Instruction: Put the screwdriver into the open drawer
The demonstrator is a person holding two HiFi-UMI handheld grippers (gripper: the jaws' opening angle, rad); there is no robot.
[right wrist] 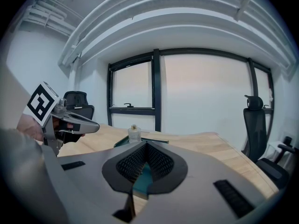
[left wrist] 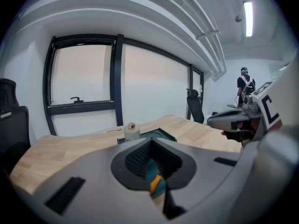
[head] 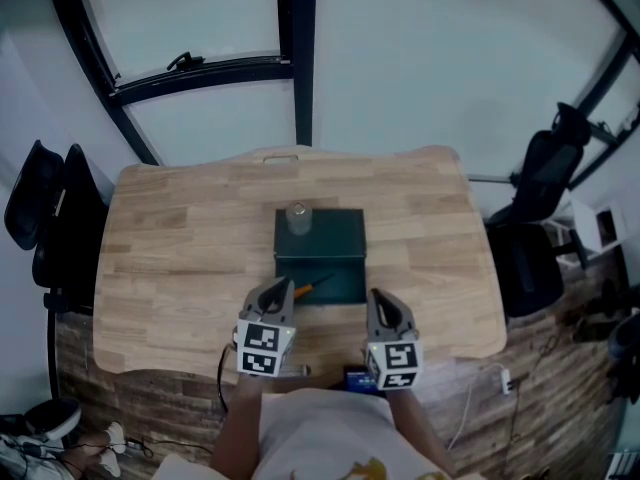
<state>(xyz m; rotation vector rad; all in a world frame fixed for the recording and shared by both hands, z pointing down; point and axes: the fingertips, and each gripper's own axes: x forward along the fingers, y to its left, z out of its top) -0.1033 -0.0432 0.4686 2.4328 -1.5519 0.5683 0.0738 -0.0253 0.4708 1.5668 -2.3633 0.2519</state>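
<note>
A dark teal box (head: 335, 230) stands mid-table with its drawer (head: 348, 284) pulled open toward me. The screwdriver (head: 304, 290), orange handle and dark shaft, lies slanted at the drawer's left side. My left gripper (head: 280, 290) sits just left of the handle; its jaws are shut, tips meeting with nothing clamped. Through the left gripper (left wrist: 150, 141), the orange handle (left wrist: 155, 183) shows below, over the teal drawer. My right gripper (head: 378, 298) hovers at the drawer's right front corner, shut and empty, and looks along its jaws (right wrist: 145, 143) toward the box (right wrist: 150, 140).
A small capped bottle (head: 297, 216) stands on top of the box. Black office chairs stand left (head: 45, 218) and right (head: 540, 193) of the table (head: 180, 258). A small blue object (head: 358, 376) lies at the front edge. A person (left wrist: 245, 85) stands far off.
</note>
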